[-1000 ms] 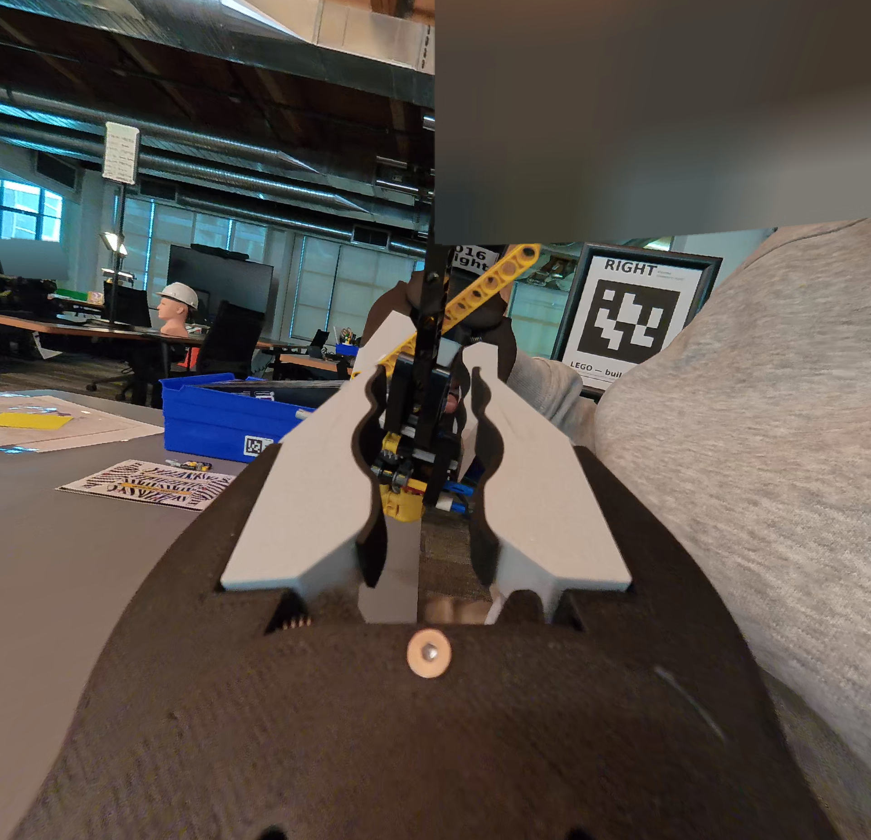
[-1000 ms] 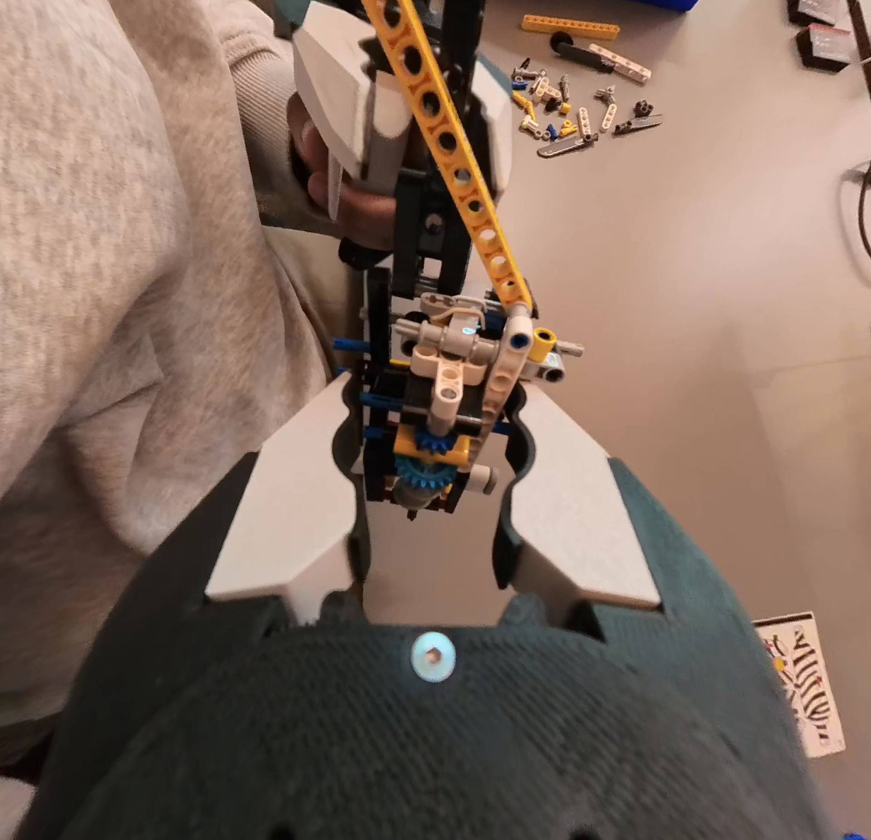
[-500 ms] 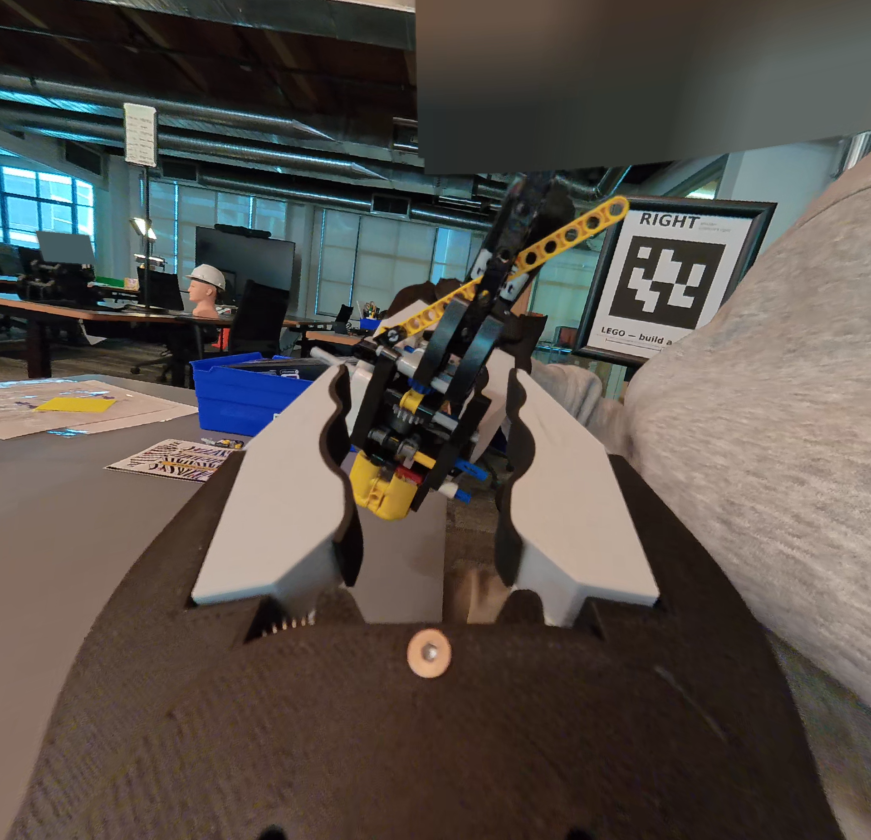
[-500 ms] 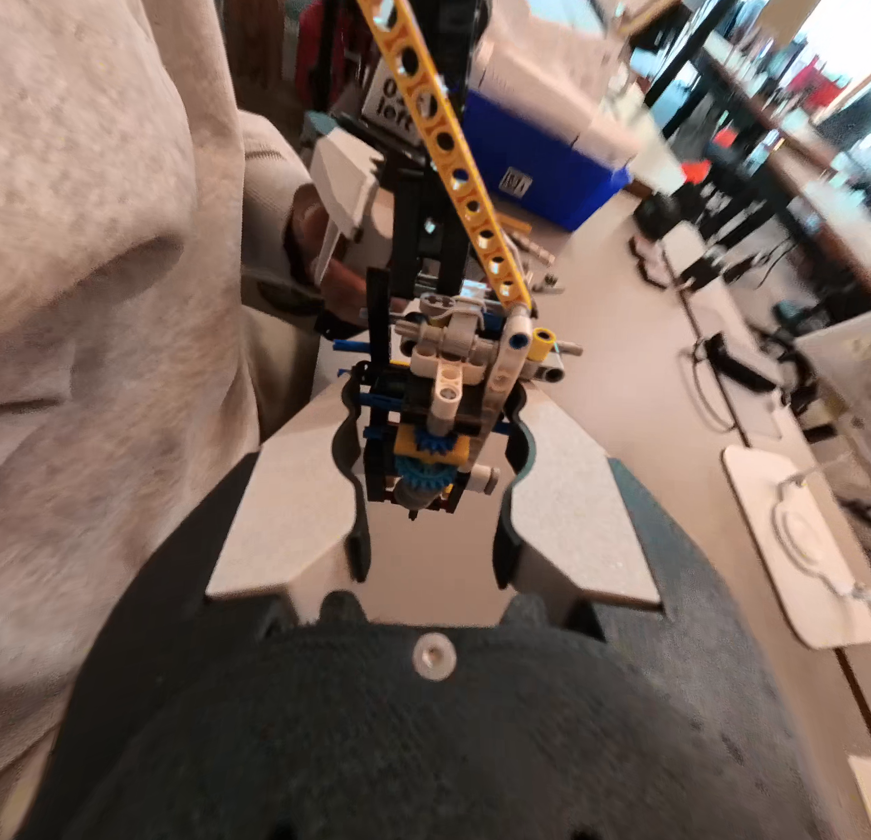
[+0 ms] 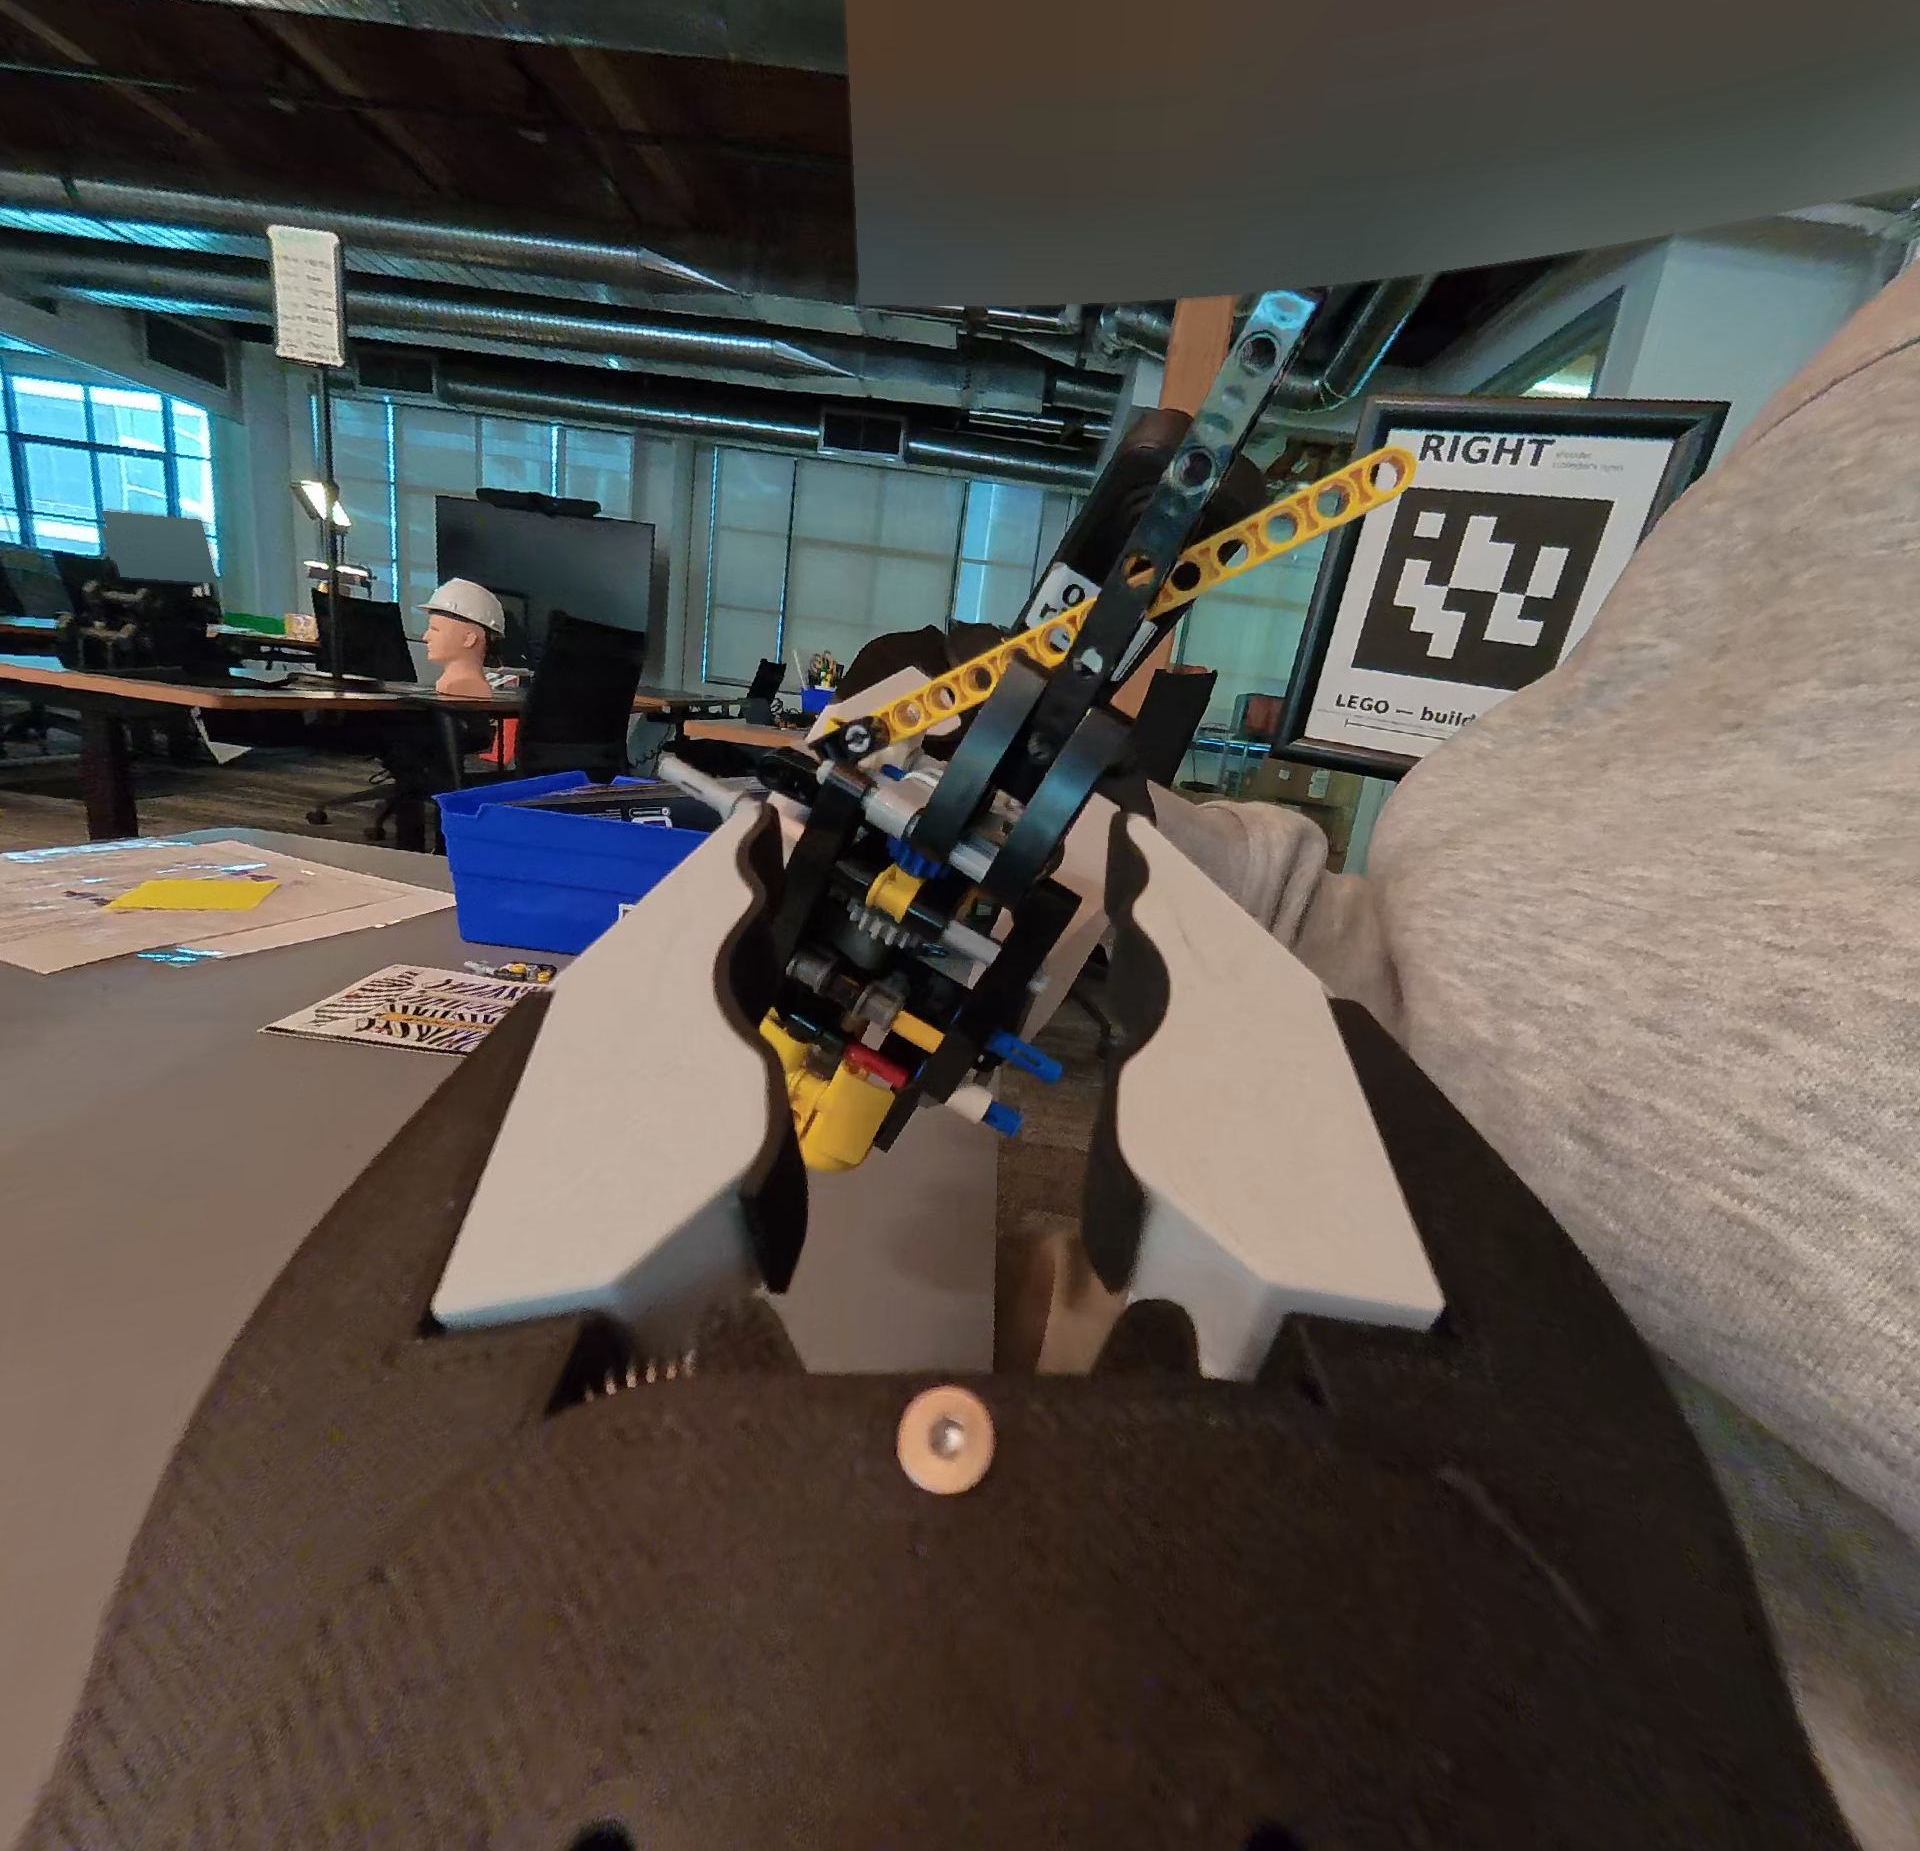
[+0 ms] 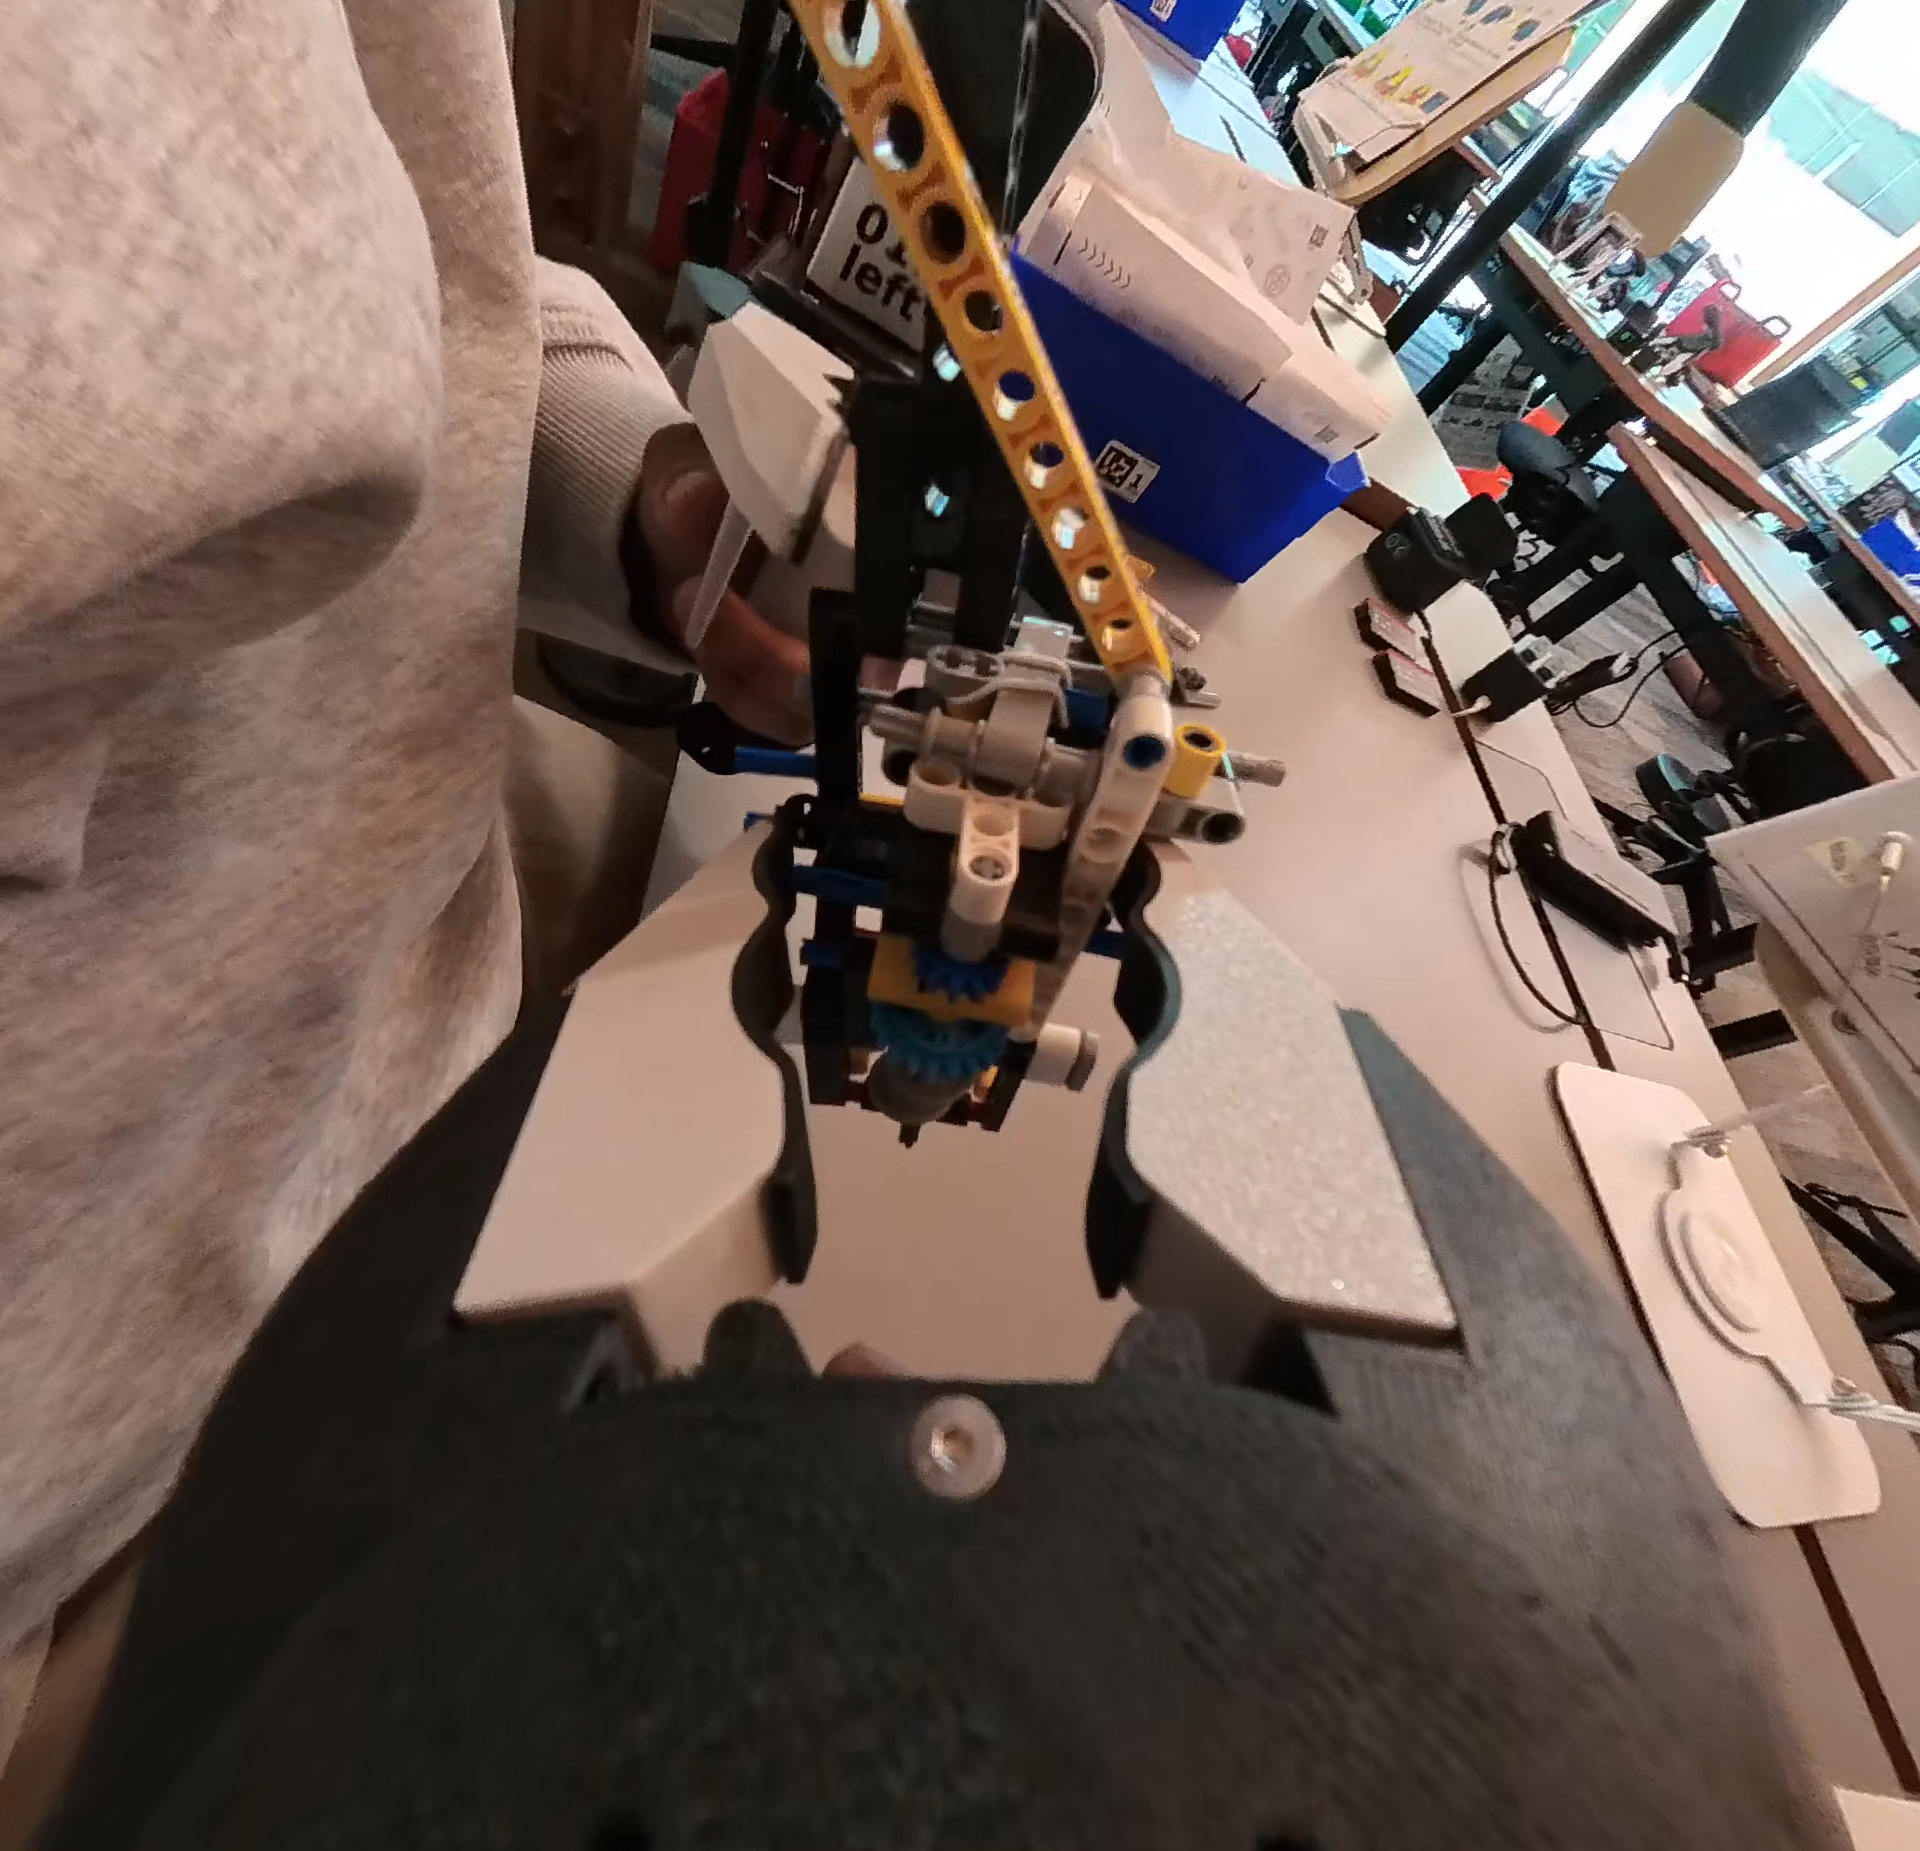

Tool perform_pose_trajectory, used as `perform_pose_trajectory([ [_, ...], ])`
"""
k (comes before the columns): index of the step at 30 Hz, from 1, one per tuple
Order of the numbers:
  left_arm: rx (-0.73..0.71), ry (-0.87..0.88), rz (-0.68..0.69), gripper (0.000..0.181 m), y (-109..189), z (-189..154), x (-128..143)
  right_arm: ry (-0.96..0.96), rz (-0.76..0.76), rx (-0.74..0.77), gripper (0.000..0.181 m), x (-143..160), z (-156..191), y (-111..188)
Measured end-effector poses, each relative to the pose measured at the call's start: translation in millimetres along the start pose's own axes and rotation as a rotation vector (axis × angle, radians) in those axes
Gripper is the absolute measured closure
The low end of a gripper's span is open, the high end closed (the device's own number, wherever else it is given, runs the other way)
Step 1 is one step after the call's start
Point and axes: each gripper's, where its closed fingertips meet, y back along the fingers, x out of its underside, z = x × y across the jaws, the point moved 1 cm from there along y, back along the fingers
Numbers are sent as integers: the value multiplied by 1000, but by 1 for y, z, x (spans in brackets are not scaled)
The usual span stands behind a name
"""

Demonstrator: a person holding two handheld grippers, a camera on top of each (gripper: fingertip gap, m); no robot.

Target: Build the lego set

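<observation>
Closest in the right wrist view, the right gripper (image 6: 951,928) has a dark, coarse-grained body and two pale, faceted fingers (image 6: 649,1105) edged with wavy black pads; those pads press on both flanks of the lego model (image 6: 966,908), so it is clamped there at its lower end, held up in the air above the grey table (image 6: 1351,866). The model is a dense knot of black frames, blue gears, grey and white pins and a yellow block, with a long yellow beam (image 6: 966,274), pierced by round holes, slanting up and away from it. In the left wrist view the left gripper (image 5: 935,856) is built the same way, matte black body and smooth grey fingers (image 5: 634,1063), and its jaws stand apart: the model (image 5: 894,949) tilts between them, leaning against the left pad with a clear gap on the right side, though whether it truly touches that left pad is hard to say from this angle. The beam (image 5: 1143,596) crosses a black strut (image 5: 1195,482) above the fingers. A grey fleecy sleeve (image 5: 1662,866) fills the right side. Farther off on the table lie a zebra-striped card (image 5: 405,1012), a sheet of paper (image 5: 208,897) and a glossy blue bin (image 5: 551,876); the right wrist view shows the bin (image 6: 1195,430) holding white booklets. Beyond stand a framed black-and-white marker sign (image 5: 1475,575), desks with monitors, and a mannequin head (image 5: 462,638) in a white hard hat.
</observation>
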Motion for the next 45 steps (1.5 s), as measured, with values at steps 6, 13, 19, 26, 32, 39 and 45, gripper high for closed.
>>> perform_pose_trajectory([
  [6,7,2,11,129,0,0,2,-36,0,-35,120,-1,3,-2],
  [13,32,28,6,133,0,-3,2,-115,-5,-75,120,2,7,-2],
  [19,45,28,5,133,-1,-6,2,-120,-37,-84,120,0,9,1],
  [26,59,34,1,131,0,-9,1,-152,-68,-102,120,-3,10,2],
  [32,59,36,-2,132,-1,-10,0,-201,-97,-125,120,-4,10,3],
  [39,52,30,-2,131,-1,-10,1,-224,-131,-137,120,-5,9,4],
  [45,29,-2,-20,130,-1,-9,-2,-216,-140,-121,120,-4,7,4],
])
